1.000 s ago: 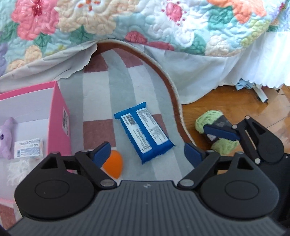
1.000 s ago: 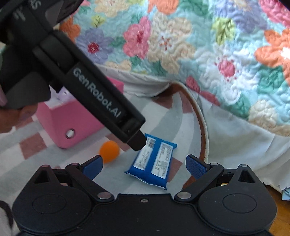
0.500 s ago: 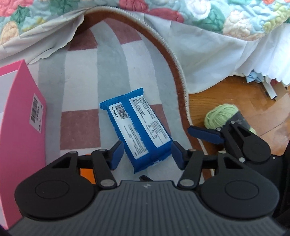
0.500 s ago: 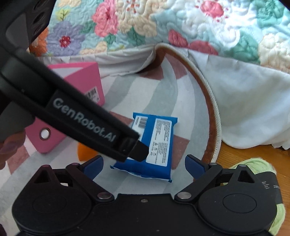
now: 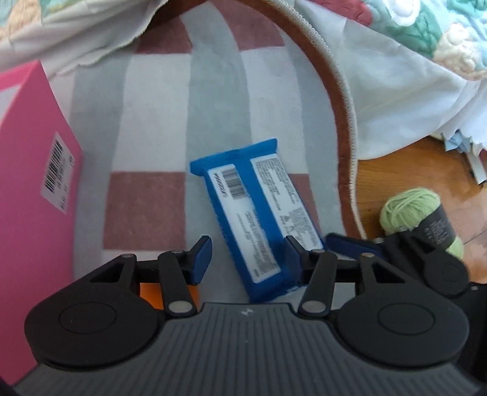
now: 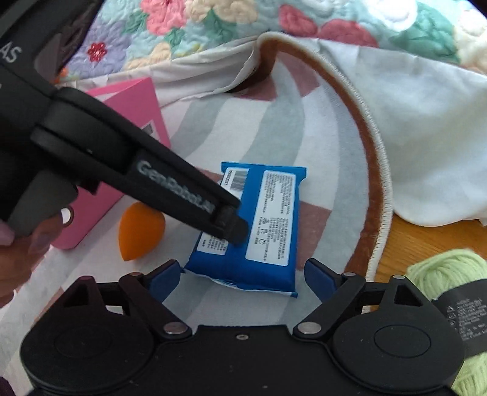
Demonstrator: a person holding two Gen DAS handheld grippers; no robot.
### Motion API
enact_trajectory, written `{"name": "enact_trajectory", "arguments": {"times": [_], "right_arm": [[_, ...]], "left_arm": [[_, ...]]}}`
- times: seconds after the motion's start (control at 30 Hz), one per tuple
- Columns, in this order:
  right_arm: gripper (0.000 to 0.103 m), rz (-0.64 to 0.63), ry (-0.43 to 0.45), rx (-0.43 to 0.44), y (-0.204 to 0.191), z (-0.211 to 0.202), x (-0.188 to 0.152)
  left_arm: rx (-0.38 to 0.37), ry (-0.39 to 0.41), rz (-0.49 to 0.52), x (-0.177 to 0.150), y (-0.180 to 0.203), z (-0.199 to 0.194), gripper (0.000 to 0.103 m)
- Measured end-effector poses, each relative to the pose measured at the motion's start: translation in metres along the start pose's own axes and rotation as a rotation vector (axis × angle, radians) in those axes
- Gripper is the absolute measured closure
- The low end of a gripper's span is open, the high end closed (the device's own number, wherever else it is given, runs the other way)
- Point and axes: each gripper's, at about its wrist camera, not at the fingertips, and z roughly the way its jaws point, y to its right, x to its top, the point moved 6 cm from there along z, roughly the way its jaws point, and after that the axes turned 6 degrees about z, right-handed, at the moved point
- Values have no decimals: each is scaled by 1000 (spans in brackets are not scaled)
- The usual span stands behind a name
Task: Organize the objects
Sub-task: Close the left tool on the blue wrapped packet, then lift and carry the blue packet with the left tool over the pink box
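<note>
A blue wipes packet [image 5: 258, 219] with white labels lies flat on the striped rug [image 5: 152, 121]. My left gripper [image 5: 248, 259] hangs low over the packet's near end, its jaws closing. The right pad meets the packet's edge and the left pad [image 5: 202, 259] stands apart from it. In the right wrist view the packet [image 6: 268, 219] sits just ahead of my right gripper [image 6: 242, 277], whose jaws are wide and closing, with the packet's near end between them and untouched. The left gripper's black finger [image 6: 231, 225] crosses over the packet there.
A pink box [image 5: 30, 182] stands left of the packet. An orange egg-shaped sponge [image 6: 140, 231] lies between them. A green yarn ball [image 5: 411, 210] rests on the wooden floor [image 5: 395, 170] past the rug's edge. A floral quilt [image 6: 213, 24] and white bed skirt [image 6: 426, 121] hang behind.
Both grippers have come down and closer to the blue packet. The left jaws have narrowed a lot around it and the right jaws a little. The pink box's inside has left the left view.
</note>
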Motion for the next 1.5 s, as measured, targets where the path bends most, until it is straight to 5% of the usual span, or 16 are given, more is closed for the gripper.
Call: {"name": "enact_trajectory", "arguments": {"times": [0.13,0.3,0.4,0.83,1.07,1.23,1.5], "right_arm": [[20,4,16,-10,-2,-1,-2],[39,86,33,-45,4,-14,-4],[46,141,19,-34,12,-17,-3],[47,124,-116,35,-4,-51,-35],[41,20,-151,31,-21,-56,-53],[26,72,-125,45,-18,-49,-54],[11,82,-44,23,-27,-37,-54]], "left_arm": [[-10,19,-18,-3,4,-1,66],[-11,28,-19,-5,6,-6,80],[-30,17,-18,-6,8,-8,80],[-108,-108,-23,-44,23,-25,80],[-96,-112,-11,-59,21,-26,79],[-58,-56,3,-55,17,-24,66],[-85,40,-43,-57,16,-27,80]]}}
